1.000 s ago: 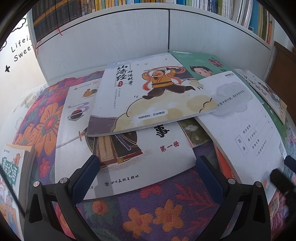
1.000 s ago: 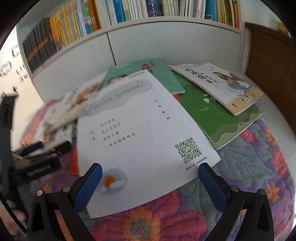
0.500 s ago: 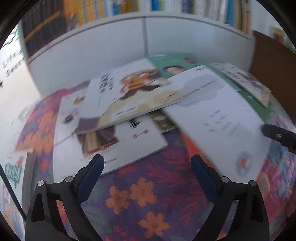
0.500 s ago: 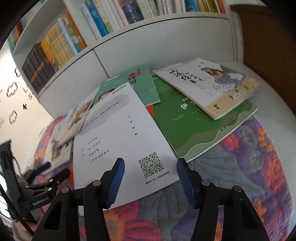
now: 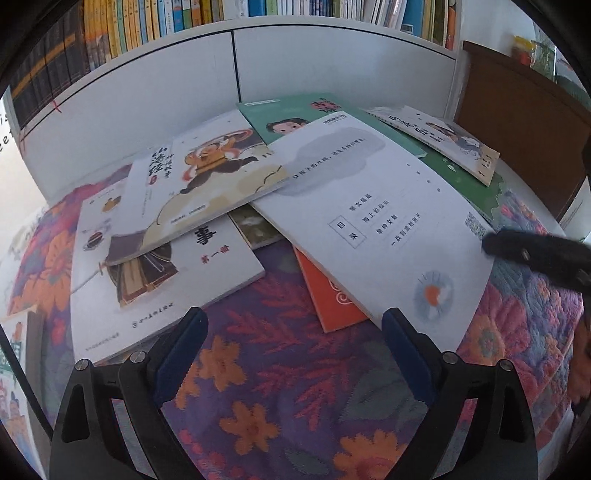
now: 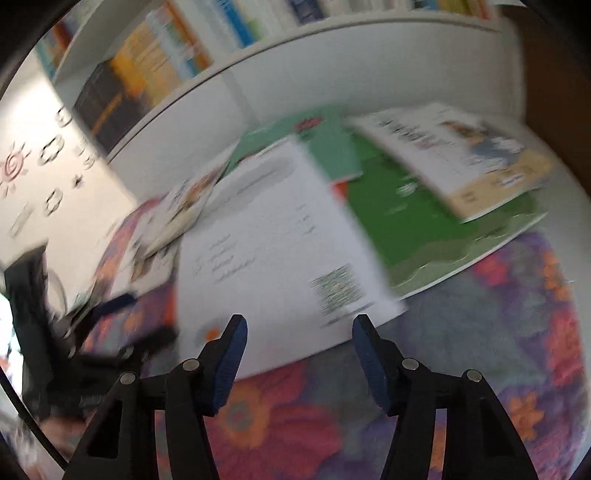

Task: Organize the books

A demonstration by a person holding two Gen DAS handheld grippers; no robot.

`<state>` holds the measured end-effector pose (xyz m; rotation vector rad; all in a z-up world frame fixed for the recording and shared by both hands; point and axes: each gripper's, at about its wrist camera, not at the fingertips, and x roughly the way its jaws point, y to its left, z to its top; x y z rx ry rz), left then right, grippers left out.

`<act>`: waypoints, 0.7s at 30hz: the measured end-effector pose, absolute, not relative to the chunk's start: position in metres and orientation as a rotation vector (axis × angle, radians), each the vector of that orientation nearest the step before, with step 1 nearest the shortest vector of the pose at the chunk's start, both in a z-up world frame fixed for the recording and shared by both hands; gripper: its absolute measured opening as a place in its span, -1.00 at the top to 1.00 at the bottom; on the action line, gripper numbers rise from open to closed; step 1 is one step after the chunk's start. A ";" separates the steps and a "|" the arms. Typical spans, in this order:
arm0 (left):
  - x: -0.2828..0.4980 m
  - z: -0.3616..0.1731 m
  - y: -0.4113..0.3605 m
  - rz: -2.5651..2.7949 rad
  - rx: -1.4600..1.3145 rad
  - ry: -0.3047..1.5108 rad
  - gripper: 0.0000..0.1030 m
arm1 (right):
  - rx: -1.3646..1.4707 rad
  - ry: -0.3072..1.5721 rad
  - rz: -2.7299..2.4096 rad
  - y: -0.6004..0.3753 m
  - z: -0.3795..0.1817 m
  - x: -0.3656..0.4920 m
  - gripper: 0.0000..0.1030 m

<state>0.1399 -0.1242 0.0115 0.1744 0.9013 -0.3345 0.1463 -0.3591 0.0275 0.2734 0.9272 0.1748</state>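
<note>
Both grippers tilt down over the floral cloth (image 5: 280, 373), left gripper (image 5: 295, 343) spread wide, right gripper (image 6: 297, 347) half-closed on nothing, before the white contents-page book (image 5: 373, 229) headed 目录.

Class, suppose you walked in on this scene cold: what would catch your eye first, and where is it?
First, the white contents-page book lying face-up on top of the scattered pile in the middle. Left of it lies the picture book with a leaping figure, overlapping another white book. Under everything is the bright floral cloth, with a packed bookshelf behind.
</note>
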 end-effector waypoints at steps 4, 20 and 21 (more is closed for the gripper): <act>0.141 0.010 -0.123 -0.352 0.142 0.903 -0.85 | 0.299 0.902 0.099 -0.383 0.015 0.153 -0.20; 0.135 0.012 -0.129 -0.398 0.141 0.899 -0.87 | 0.755 0.832 0.472 -0.397 0.024 0.137 0.02; 0.137 0.010 -0.127 -0.407 0.118 0.914 -0.87 | 0.767 0.811 0.485 -0.397 0.025 0.136 0.02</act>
